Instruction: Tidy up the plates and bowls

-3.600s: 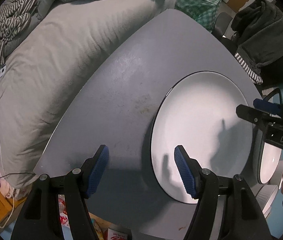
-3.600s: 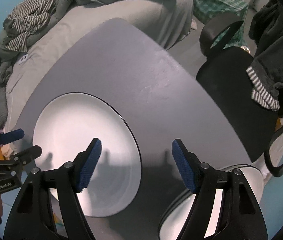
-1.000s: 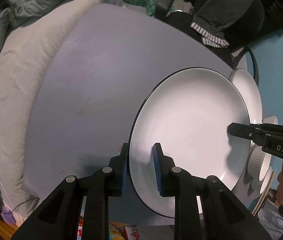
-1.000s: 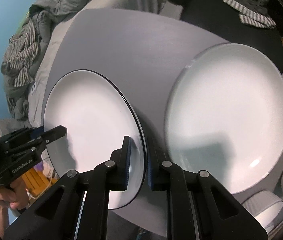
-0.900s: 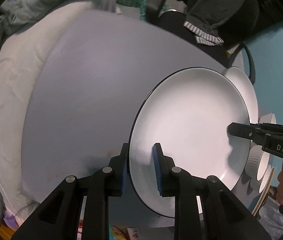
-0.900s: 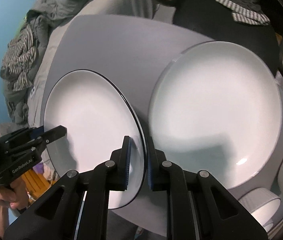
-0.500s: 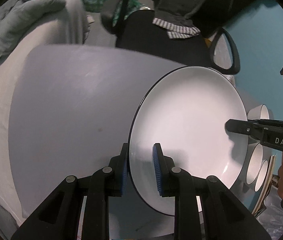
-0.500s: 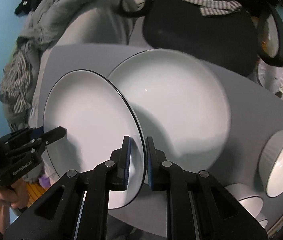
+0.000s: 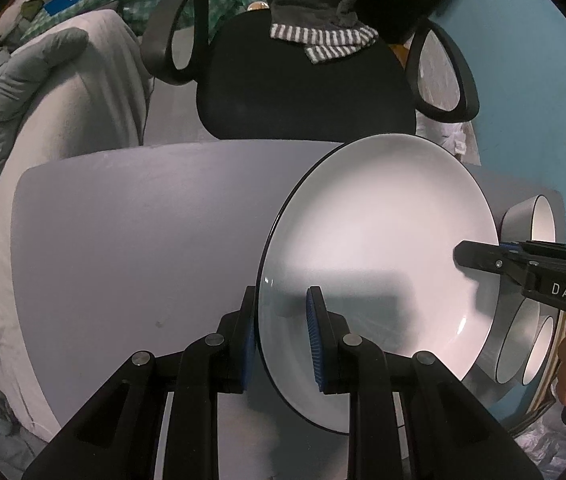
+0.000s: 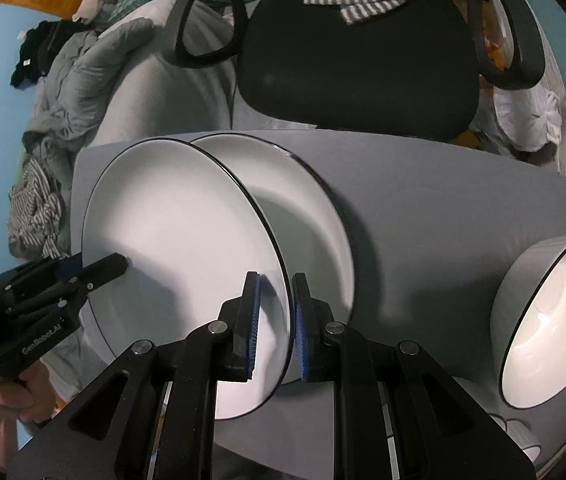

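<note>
Above the grey table (image 9: 123, 240), a white plate (image 9: 379, 248) is held off the surface, clamped at opposite rims by the left gripper (image 9: 283, 332) and right gripper (image 10: 275, 332). Beneath it lies a second plate (image 10: 315, 216). Glazed, rigid and breakable, it is best gripped at the rim.

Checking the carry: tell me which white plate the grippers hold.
The black-rimmed white plate, pinched at opposite rims by both grippers; the second white plate lies behind it on the table.

held plate (image 10: 179, 248): pinched by right gripper (image 10: 275, 322) at 6, left gripper (image 10: 95, 270) at 9
second plate (image 10: 303, 216): flat behind it
bowl (image 10: 543, 324): 3 o'clock, on the table (image 10: 443, 208)
</note>
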Demonstrator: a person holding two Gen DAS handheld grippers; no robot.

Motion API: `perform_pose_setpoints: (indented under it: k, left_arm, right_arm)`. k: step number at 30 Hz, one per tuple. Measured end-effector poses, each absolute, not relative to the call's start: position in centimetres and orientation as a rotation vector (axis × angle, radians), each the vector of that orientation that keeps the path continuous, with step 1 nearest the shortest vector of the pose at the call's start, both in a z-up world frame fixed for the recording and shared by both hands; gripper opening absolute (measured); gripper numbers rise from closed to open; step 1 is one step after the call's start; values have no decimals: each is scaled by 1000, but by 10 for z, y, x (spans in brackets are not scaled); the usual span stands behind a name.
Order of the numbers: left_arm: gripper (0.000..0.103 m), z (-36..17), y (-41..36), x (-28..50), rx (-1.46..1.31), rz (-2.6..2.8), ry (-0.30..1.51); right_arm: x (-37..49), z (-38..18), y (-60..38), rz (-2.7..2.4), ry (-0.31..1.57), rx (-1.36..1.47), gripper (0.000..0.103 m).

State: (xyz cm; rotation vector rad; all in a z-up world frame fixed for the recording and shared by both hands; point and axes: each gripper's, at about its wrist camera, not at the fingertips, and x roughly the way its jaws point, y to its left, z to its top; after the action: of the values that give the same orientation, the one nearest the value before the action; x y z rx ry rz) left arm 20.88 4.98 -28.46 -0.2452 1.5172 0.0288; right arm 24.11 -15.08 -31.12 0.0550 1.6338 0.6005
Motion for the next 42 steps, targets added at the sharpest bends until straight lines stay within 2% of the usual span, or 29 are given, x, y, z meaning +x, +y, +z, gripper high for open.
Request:
perform_pose_setpoints:
  k: [20, 24, 28, 30, 38, 42]
  left_arm:
    - [25, -298, 38, 217, -239, 96, 1549]
    - [25, -297, 37, 216, -241, 111, 1535]
    - [26, -297, 33, 216, -214, 116, 1533]
    - [27, -297, 32, 216, -193, 120, 1529]
    - [30, -296, 35, 215, -221, 150, 1528]
    - [40, -292, 32, 211, -224, 158, 1511]
  right_arm:
    - [252, -321, -153, 543, 1646, 4, 18]
    - [253, -320, -148, 516, 1652, -21, 23]
    - [251, -318, -138, 511, 1651, -52, 39]
    - [250, -317, -136, 503, 1648, -66, 42]
    - [253, -319, -124, 470, 1704, -152, 45]
    - [252, -319, -119, 442, 1705, -199, 48]
